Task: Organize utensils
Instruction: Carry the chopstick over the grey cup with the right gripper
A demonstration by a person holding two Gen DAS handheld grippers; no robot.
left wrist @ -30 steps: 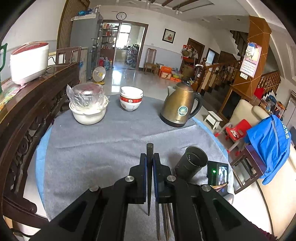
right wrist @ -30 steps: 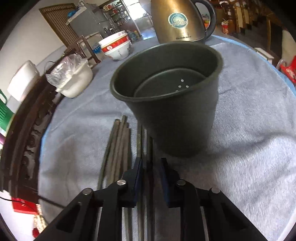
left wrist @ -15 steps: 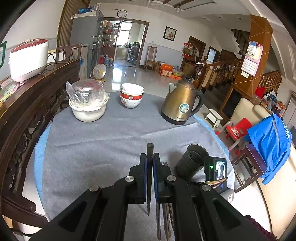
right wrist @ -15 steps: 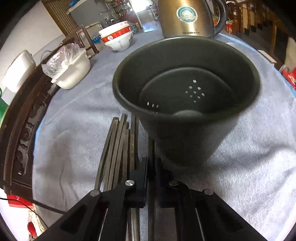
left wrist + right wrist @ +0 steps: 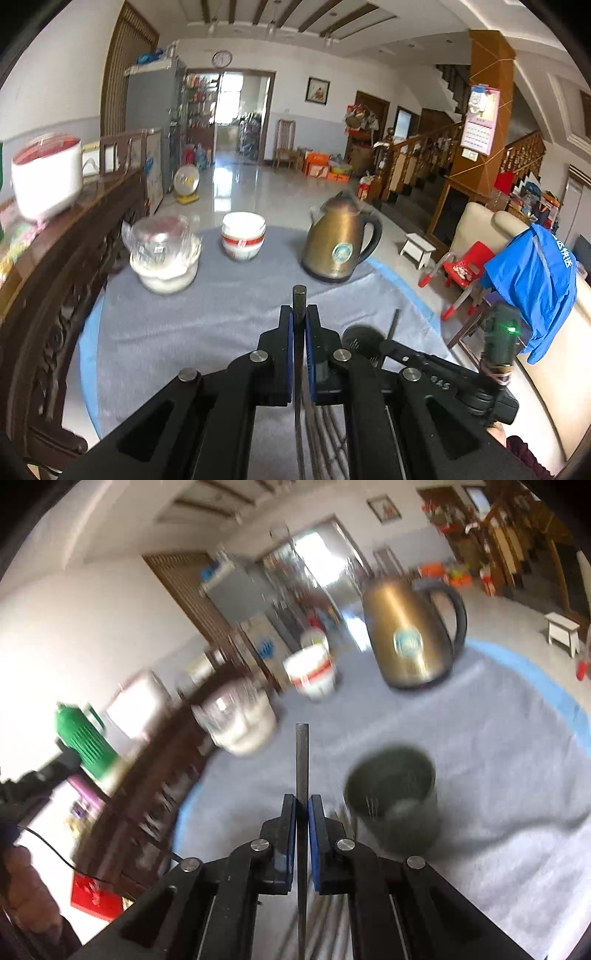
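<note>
Lifted clear of the cloth since the earlier frames, the right gripper now carries a single dark chopstick; a second ago its jaws stood apart over the loose bundle beside the holder, then closed, and now they are pressed together on that one stick, which juts out toward 12 o'clock. The left gripper has risen a little too, its jaws likewise pinched on its own chopstick. In the right wrist view the dark utensil holder stands on the grey tablecloth at about 3 o'clock from the fingertips, and the remaining chopsticks lie on the cloth just beside its base. The picture is smeared — the hand is moving fast.

Risks, as I judge them: each stick is held at one narrow point, so it could pivot or slip on a quick swing. A stick lowered at a slant may catch the holder's rim and tip it — it looks light. With both grippers near the holder, they could also knock each other.
</note>
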